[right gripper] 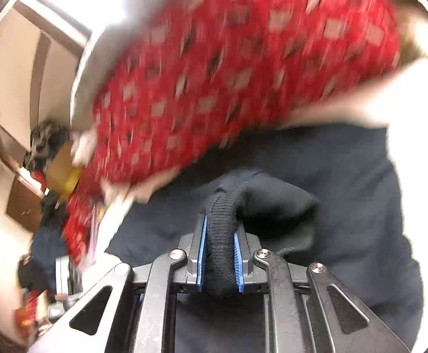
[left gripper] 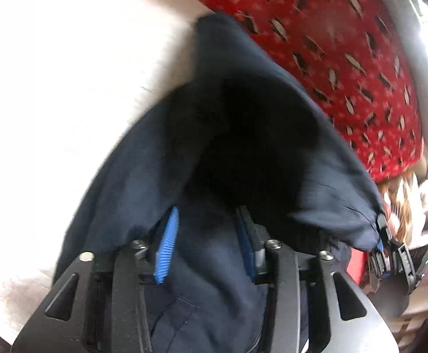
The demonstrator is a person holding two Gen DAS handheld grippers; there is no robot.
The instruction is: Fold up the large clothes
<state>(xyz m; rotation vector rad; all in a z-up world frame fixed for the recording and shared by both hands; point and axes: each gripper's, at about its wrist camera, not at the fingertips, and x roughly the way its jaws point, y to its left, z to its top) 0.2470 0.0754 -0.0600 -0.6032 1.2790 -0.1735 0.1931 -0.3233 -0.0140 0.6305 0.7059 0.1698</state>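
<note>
A dark navy garment (left gripper: pixel 243 147) rises like a tent over my left gripper (left gripper: pixel 206 214). Its blue pads (left gripper: pixel 167 244) stand apart with slack cloth lying between them; the pad faces that show are bare and the tips are under the cloth. At the right edge of that view my right gripper (left gripper: pixel 383 235) pinches a corner of the same garment. In the right wrist view my right gripper (right gripper: pixel 221 226) is shut on a ribbed black cuff (right gripper: pixel 222 235) of the garment (right gripper: pixel 346 191), which spreads out below.
A red blanket with a black and white print (left gripper: pixel 331 44) (right gripper: pixel 228 73) lies beyond the garment. A bright white sheet (left gripper: pixel 67 88) fills the left. Piled clothes and boxes (right gripper: pixel 46 161) stand by a cream wall with a brown door frame (right gripper: pixel 37 67).
</note>
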